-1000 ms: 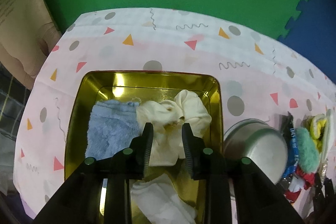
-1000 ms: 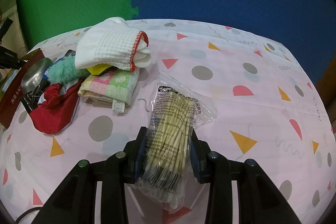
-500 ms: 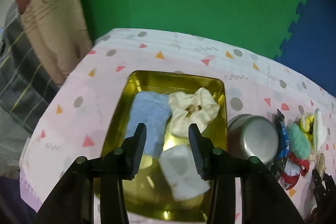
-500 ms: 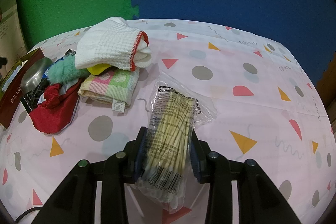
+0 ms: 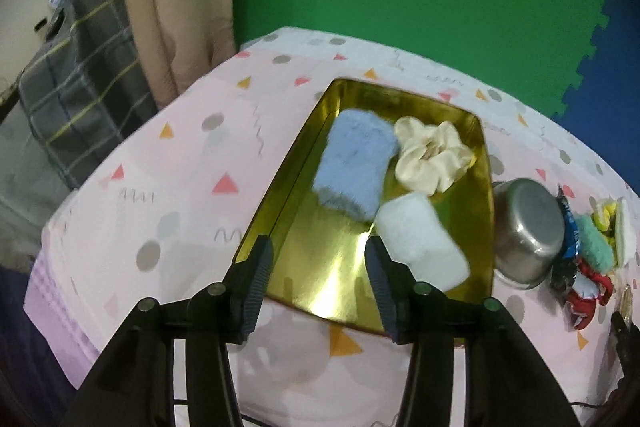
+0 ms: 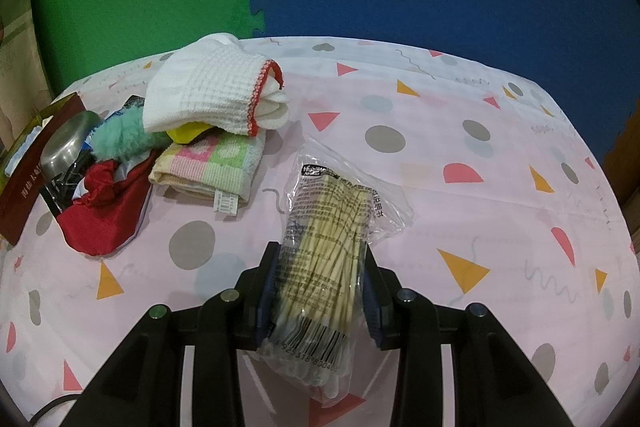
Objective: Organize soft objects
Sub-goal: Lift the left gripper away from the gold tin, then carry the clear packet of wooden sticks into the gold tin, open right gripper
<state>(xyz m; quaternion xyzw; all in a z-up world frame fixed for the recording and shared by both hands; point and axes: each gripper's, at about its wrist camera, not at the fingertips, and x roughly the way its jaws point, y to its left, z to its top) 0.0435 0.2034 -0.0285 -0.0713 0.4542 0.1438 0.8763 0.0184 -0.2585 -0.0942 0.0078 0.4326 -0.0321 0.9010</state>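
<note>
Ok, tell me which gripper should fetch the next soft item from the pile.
Left. The left gripper is empty, jaws opening, while the right gripper is clamped on the cotton swab packet.

The left hand-held gripper (image 5: 318, 277) is tilting steeply downward, its black jaws opening with nothing between them. The right hand-held gripper (image 6: 320, 291) is also pointing steeply downward, its jaws pressing a clear plastic packet of cotton swabs (image 6: 326, 259).

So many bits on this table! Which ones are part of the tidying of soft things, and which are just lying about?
Part of the job:
gold tray
blue cloth
cream scrunchie
white cloth
white towel
checked towel
teal fluffy piece
red pouch

Just lying about:
steel bowl
cotton swab bag
</note>
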